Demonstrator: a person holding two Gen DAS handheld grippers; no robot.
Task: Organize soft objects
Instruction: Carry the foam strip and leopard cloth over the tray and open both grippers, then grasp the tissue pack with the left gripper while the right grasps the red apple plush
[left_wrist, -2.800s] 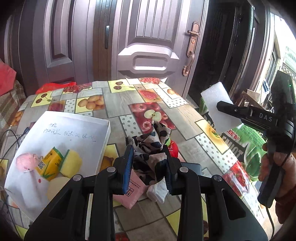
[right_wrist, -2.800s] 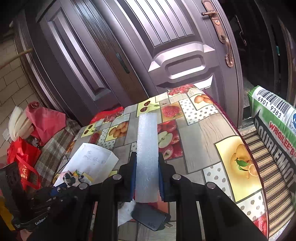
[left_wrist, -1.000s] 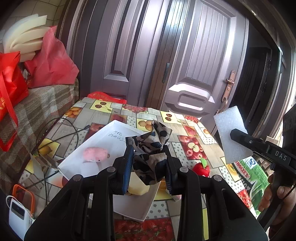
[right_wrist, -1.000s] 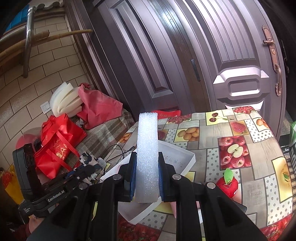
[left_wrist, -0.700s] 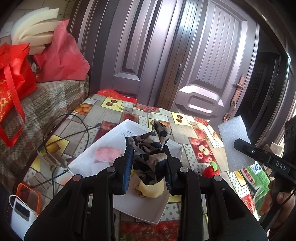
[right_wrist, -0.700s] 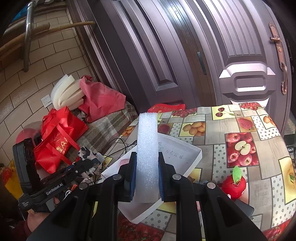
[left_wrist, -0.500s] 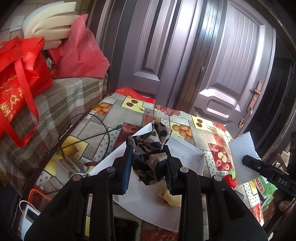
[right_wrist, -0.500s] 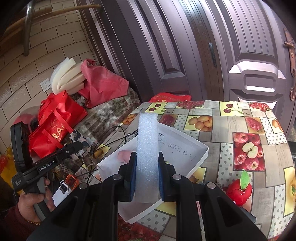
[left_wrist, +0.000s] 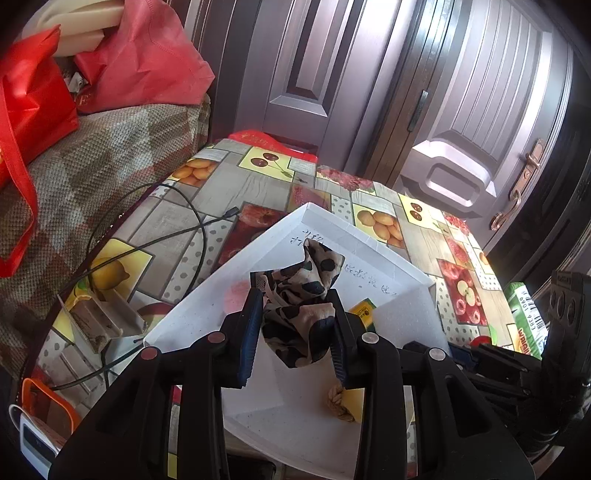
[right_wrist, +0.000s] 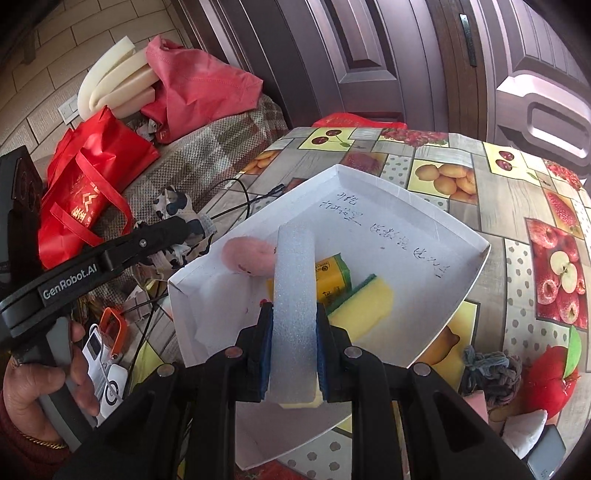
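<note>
My left gripper (left_wrist: 295, 332) is shut on a black-spotted beige cloth (left_wrist: 301, 291) and holds it above the white box (left_wrist: 207, 314). My right gripper (right_wrist: 293, 332) is shut on a white foam block (right_wrist: 293, 288) and holds it upright above the same white box (right_wrist: 424, 206). In the box lie a pink plush toy (right_wrist: 247, 254), a yellow-green packet (right_wrist: 332, 275) and a yellow sponge (right_wrist: 364, 306). The left gripper with the cloth (right_wrist: 177, 218) shows at the left of the right wrist view, beside the box.
A red toy apple (right_wrist: 550, 365), a knotted grey-green rope (right_wrist: 487, 369) and a white wad (right_wrist: 524, 432) lie on the fruit-print tablecloth (right_wrist: 517, 195) right of the box. Cables (left_wrist: 155, 236), a power bank (right_wrist: 107, 354), red bags (right_wrist: 85, 192) and a checked sofa (left_wrist: 74, 155) are to the left.
Both grippers have come lower and closer over the white box, each still holding its object. The foam block now hangs over the box's contents.
</note>
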